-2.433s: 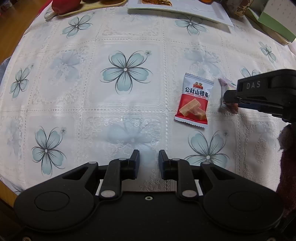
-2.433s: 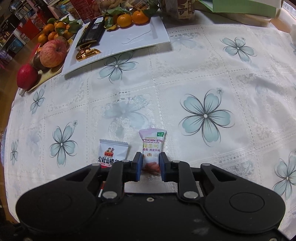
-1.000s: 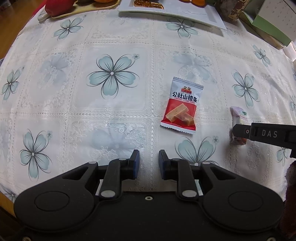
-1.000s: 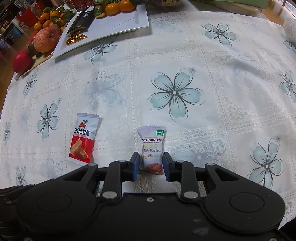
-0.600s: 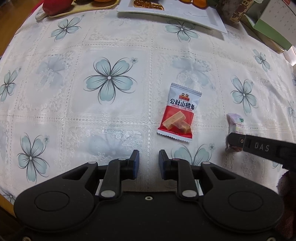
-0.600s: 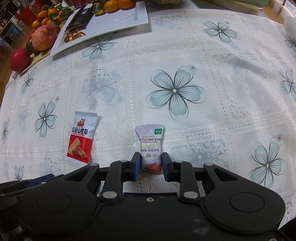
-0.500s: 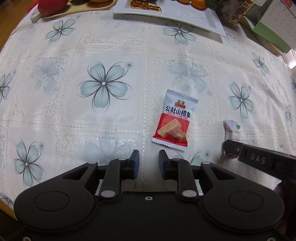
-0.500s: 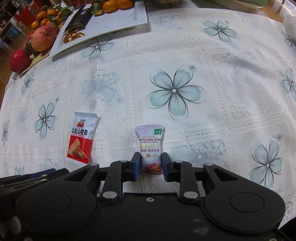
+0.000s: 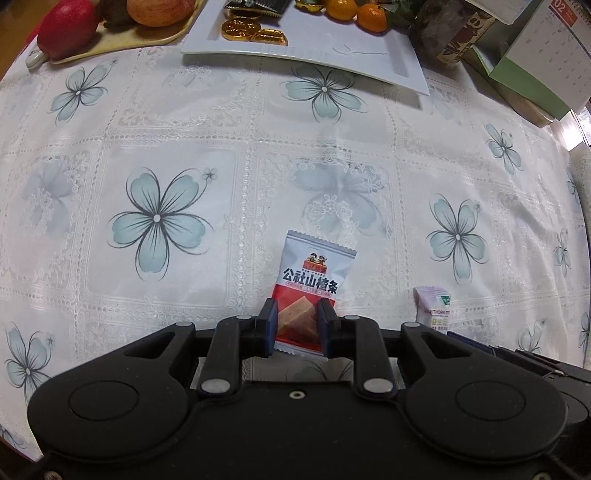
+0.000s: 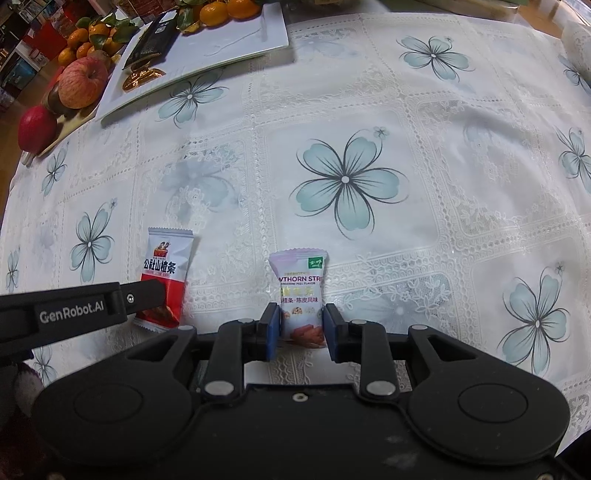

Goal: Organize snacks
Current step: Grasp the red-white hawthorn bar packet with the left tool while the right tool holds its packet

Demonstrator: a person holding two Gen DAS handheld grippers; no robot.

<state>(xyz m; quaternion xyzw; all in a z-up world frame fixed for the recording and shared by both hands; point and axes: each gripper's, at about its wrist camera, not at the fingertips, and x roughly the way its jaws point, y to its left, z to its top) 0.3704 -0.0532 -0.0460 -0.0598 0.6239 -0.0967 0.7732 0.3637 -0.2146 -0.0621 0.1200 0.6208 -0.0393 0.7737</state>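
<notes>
A red and white hawthorn snack packet [image 9: 312, 284] lies on the floral tablecloth. My left gripper [image 9: 295, 323] has its fingers on either side of the packet's lower half, close to its edges. The packet and the left gripper also show in the right wrist view [image 10: 164, 273]. My right gripper [image 10: 300, 330] is shut on the bottom of a pale purple hawthorn strip packet [image 10: 300, 291]. That packet shows in the left wrist view [image 9: 434, 308] to the right of the red one.
A white rectangular tray [image 9: 369, 55] at the far edge holds gold coins, a dark packet and oranges. A fruit plate [image 9: 147, 33] with apples stands left of it. Green boxes [image 9: 532, 62] and a jar stand at the far right.
My left gripper has moved forward and right, so the red packet now sits between its fingers. The right gripper has stayed shut on the purple packet, nearly still.
</notes>
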